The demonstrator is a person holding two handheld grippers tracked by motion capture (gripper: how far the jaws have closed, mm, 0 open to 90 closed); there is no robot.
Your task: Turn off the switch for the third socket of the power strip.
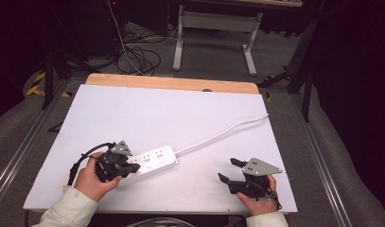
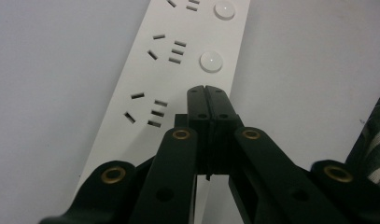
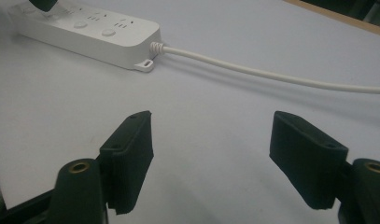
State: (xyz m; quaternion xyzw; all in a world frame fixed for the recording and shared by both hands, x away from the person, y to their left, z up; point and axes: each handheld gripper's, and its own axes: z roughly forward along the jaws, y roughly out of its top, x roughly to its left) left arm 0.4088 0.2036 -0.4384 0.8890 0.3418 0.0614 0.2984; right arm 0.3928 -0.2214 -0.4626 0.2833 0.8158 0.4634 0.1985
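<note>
Currently the left gripper (image 2: 207, 88), jaws pressed together and empty, rests on the power strip (image 1: 150, 162) at the table's near-left; pushing off-centre could skid it. The right gripper (image 3: 211, 149) gapes wide, empty.

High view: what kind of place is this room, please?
Probably a lab or workshop set up for recording, not a home. A white board covers the work table, loose cables lie on the grey floor, another desk frame stands behind, and dark curtains close the sides.
</note>
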